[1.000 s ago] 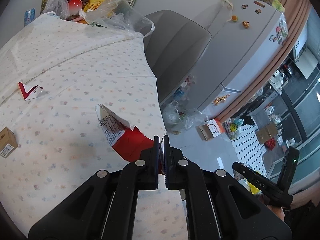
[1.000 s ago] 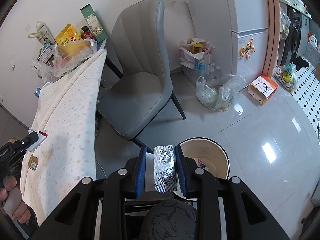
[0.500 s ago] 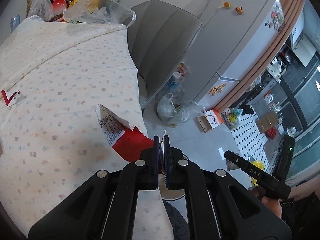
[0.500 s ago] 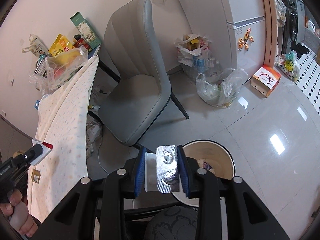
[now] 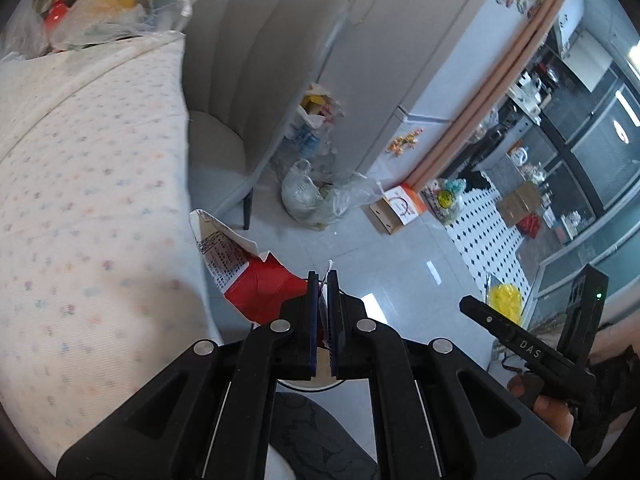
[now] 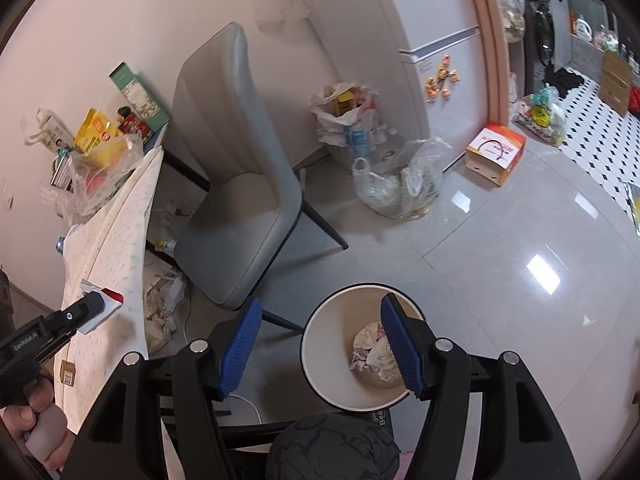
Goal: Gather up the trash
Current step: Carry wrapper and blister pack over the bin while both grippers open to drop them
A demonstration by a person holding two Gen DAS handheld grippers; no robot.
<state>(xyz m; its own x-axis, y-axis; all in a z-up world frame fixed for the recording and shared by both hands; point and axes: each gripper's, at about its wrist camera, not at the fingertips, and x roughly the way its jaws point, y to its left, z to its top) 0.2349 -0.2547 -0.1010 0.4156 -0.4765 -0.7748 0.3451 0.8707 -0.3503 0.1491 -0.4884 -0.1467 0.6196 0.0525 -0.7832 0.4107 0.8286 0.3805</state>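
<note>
My left gripper (image 5: pixel 323 280) is shut on a torn red and white paper carton (image 5: pixel 256 280), held past the edge of the floral tablecloth (image 5: pixel 92 184). In the right wrist view the same gripper (image 6: pixel 86 312) shows at the left with the carton (image 6: pixel 106 300) in it. My right gripper (image 6: pixel 320 299) hangs over a cream round bin (image 6: pixel 328 364) on the floor. Its jaws are opening and nothing is between the blue pads (image 6: pixel 240 340). Crumpled trash (image 6: pixel 376 354) lies in the bin.
A grey chair (image 6: pixel 240 184) stands between the table and the bin. Plastic bags of rubbish (image 6: pixel 400 184) and an orange and white box (image 6: pixel 496 152) sit on the tiled floor by the fridge (image 6: pixel 432 40). Snack packs (image 6: pixel 96 136) crowd the table's far end.
The right jaws have spread wide and the silver blister pack they held is gone from between them. The left gripper has carried the carton from over the table out past its edge.
</note>
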